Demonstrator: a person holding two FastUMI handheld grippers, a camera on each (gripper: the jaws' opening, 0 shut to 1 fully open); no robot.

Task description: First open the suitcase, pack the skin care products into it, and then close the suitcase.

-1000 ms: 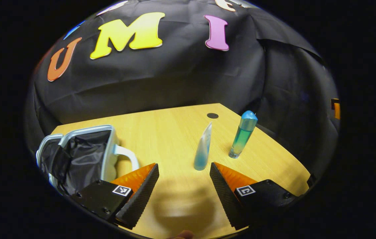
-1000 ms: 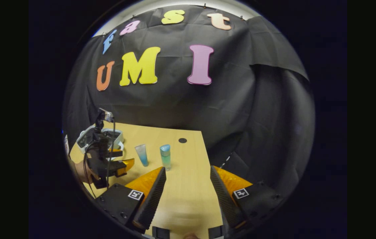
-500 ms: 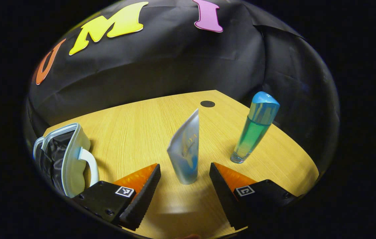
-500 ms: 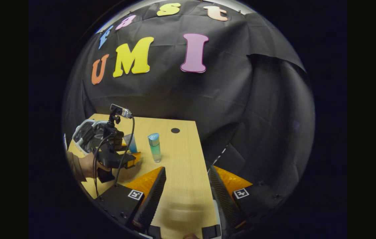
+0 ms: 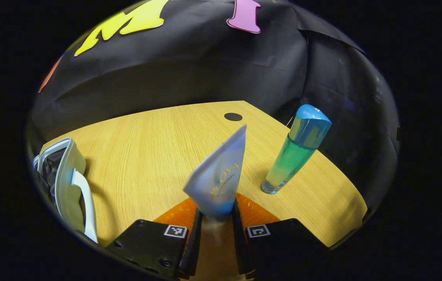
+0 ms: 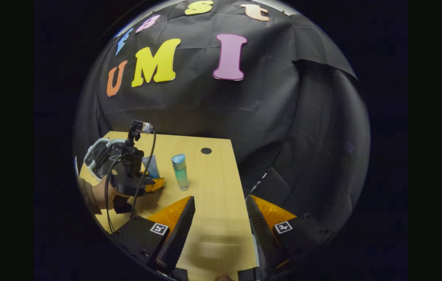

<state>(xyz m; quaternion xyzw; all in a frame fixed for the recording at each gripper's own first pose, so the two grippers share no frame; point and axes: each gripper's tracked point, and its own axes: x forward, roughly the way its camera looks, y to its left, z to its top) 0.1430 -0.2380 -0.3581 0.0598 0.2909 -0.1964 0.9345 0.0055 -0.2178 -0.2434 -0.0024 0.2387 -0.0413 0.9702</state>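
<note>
At lower centre of the left gripper view, left tongs [image 5: 216,218] clamp the base of the cosmetic tube [image 5: 217,177], tilted right. Judgement: lift straight, clear the bottle [image 5: 295,154], carry to the open suitcase [image 5: 66,183] at left edge. Right tongs [image 6: 219,218] wide, holding nothing.

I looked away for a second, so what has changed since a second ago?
The left gripper moved forward to the upright tube and shut its fingers on the tube's lower end. The blue-capped bottle kept its place beside it, the open suitcase stayed on the table, and the right gripper stayed open, holding nothing.
</note>
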